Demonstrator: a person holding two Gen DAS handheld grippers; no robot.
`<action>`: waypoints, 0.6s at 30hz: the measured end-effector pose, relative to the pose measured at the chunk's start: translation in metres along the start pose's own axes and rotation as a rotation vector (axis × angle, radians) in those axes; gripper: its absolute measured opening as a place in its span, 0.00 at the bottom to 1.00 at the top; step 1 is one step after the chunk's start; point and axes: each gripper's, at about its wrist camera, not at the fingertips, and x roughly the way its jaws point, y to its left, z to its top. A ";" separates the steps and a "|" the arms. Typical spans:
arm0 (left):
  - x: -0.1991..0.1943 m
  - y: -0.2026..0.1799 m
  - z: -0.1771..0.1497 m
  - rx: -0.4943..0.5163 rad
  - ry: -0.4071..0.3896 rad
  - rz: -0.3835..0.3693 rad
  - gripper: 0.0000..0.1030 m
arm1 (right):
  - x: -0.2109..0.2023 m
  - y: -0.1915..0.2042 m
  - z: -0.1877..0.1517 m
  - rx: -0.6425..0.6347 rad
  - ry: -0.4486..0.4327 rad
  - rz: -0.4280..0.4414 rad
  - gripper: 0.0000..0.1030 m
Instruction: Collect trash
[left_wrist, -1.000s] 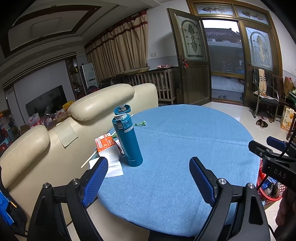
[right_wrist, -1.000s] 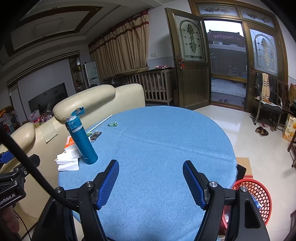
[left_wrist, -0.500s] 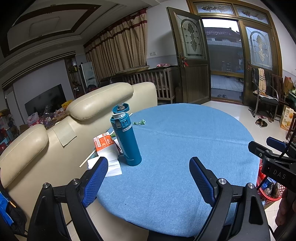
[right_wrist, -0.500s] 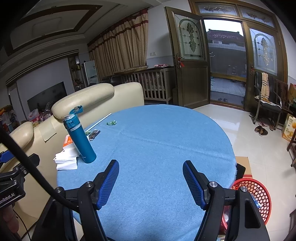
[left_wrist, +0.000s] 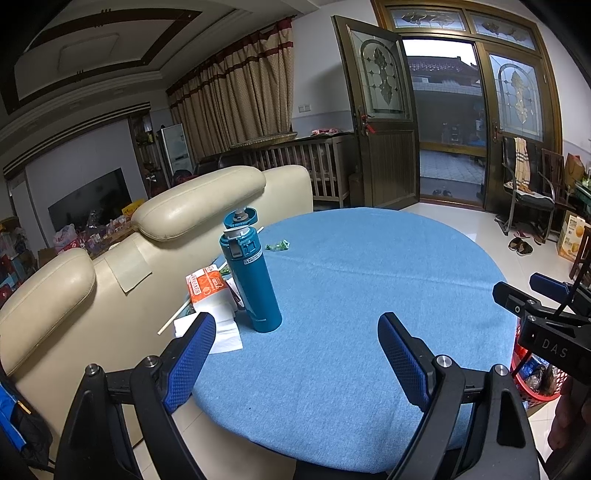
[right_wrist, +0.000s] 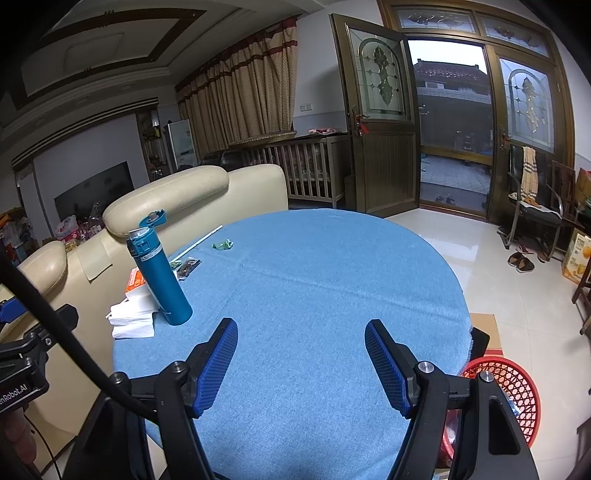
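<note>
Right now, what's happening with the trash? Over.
Left gripper and right gripper: jaws open, empty. Green wrapper untouched on table. Bottle stands nearby. Red basket waits.

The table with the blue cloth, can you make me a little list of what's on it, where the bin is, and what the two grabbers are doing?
table: round, blue cloth
bottle: teal, upright, lid flipped open
trash: green wrapper, dark wrapper
paper: white napkins, orange box, beside the bottle
stick: long and thin
bin: red basket on the floor, right of table
left hand-held gripper: open, holds nothing
right hand-held gripper: open, holds nothing
</note>
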 end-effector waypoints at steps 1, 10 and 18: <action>0.001 0.000 0.000 0.000 0.001 -0.002 0.87 | 0.000 0.000 0.000 0.000 0.000 -0.002 0.73; 0.005 -0.003 0.000 0.001 0.009 -0.012 0.87 | 0.004 -0.002 -0.001 0.006 0.010 -0.009 0.73; 0.005 -0.006 0.000 0.009 0.011 -0.019 0.87 | 0.005 -0.004 -0.002 0.011 0.012 -0.015 0.73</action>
